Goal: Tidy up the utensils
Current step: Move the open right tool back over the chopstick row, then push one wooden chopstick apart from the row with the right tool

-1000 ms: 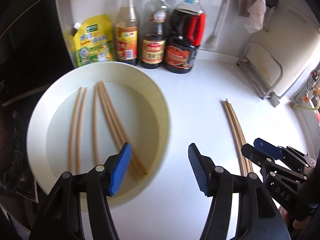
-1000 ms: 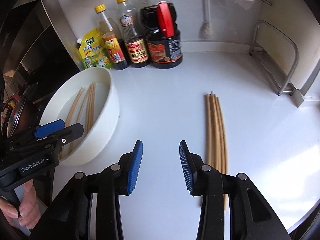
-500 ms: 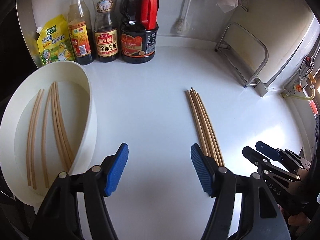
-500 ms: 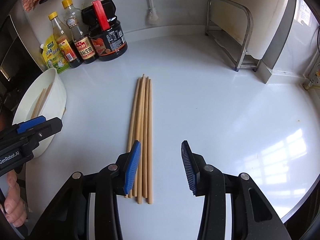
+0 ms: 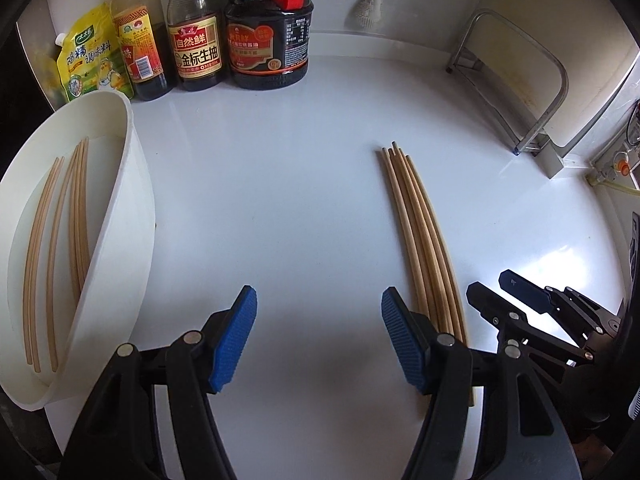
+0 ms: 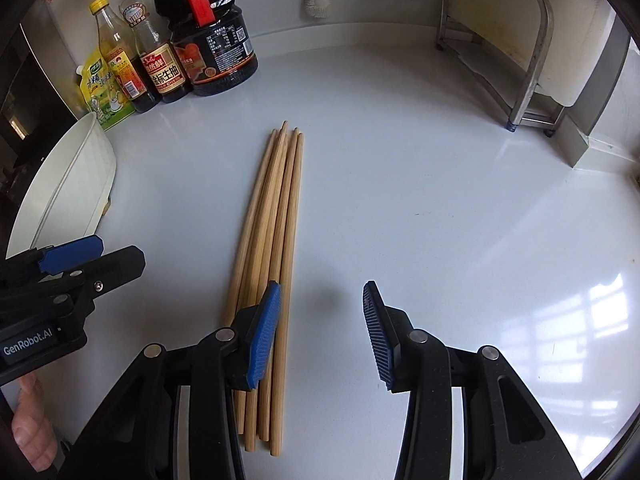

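Several wooden chopsticks point(image 5: 420, 236) lie in a neat bundle on the white counter; the same bundle shows in the right wrist view point(image 6: 272, 232). A white bowl point(image 5: 124, 216) at the left holds several more chopsticks point(image 5: 60, 216); the bowl also shows at the left edge of the right wrist view point(image 6: 76, 184). My left gripper point(image 5: 316, 340) is open and empty over the counter, between bowl and bundle. My right gripper point(image 6: 322, 332) is open and empty, its left finger above the bundle's near end. Each gripper shows in the other's view: the right one point(image 5: 520, 296), the left one point(image 6: 88, 256).
Three sauce bottles point(image 5: 268, 24) and a yellow seasoning pouch point(image 5: 92, 60) stand along the back wall. A metal rack point(image 5: 516, 80) stands at the back right, with a brush point(image 5: 368, 8) hanging on the wall. The counter's front edge curves close below my grippers.
Both grippers swung right, away from the bowl. The left one left the bowl's rim and is now over bare counter. The right one moved across the bundle, which now lies under its left finger.
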